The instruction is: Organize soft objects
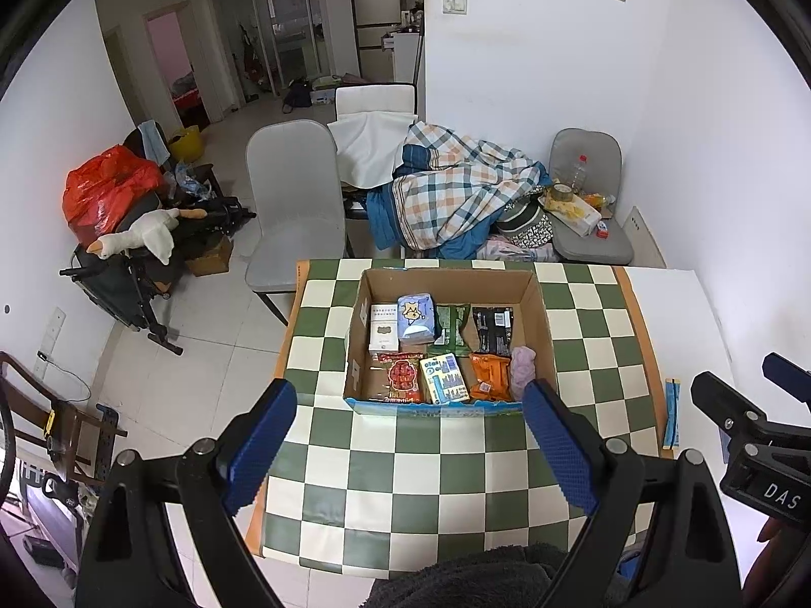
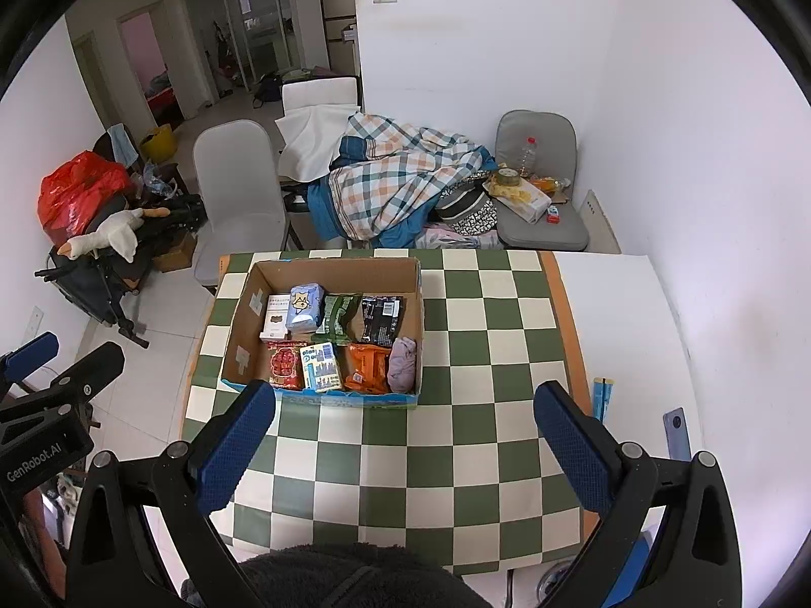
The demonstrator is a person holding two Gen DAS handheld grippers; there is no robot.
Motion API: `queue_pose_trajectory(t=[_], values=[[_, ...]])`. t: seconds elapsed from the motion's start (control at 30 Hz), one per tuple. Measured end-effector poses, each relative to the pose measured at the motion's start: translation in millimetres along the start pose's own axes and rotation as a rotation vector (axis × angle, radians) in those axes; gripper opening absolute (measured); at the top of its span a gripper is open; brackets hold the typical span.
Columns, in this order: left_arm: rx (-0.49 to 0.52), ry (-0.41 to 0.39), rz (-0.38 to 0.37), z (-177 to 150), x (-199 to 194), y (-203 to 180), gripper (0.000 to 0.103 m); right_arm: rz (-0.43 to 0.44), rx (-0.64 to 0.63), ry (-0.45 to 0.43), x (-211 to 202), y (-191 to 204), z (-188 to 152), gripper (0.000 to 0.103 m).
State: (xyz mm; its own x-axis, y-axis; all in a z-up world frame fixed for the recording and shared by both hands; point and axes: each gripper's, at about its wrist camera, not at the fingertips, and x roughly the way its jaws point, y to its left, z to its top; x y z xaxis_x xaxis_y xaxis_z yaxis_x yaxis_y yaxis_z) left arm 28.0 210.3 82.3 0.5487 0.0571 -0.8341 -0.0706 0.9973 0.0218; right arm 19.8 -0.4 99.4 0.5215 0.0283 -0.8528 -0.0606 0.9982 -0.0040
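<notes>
Both wrist views look down from above the bench's (image 1: 456,481) near edge, sharing the box (image 1: 545,324) (image 2: 413,304) and chairs beyond.

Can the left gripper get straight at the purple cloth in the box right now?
Probably yes. The left gripper is open and holds nothing, the box has no lid, and the purple cloth lies uncovered in its near right corner, beside the orange packet.

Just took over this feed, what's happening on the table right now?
Both grippers, left and right, are open, empty, held above the checkered tablecloth. In front sits an open cardboard box already packed with two rows of soft packets and a folded lilac cloth at its near right corner. Nothing is being gripped.
</notes>
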Motion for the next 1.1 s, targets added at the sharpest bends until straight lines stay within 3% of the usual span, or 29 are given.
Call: queue_pose_trajectory(t=[1.1], values=[[0.049, 0.036, -0.008, -9.8, 4.7, -12.1, 0.091, -0.027, 0.01, -0.025, -9.2, -12.4, -9.4, 0.103]])
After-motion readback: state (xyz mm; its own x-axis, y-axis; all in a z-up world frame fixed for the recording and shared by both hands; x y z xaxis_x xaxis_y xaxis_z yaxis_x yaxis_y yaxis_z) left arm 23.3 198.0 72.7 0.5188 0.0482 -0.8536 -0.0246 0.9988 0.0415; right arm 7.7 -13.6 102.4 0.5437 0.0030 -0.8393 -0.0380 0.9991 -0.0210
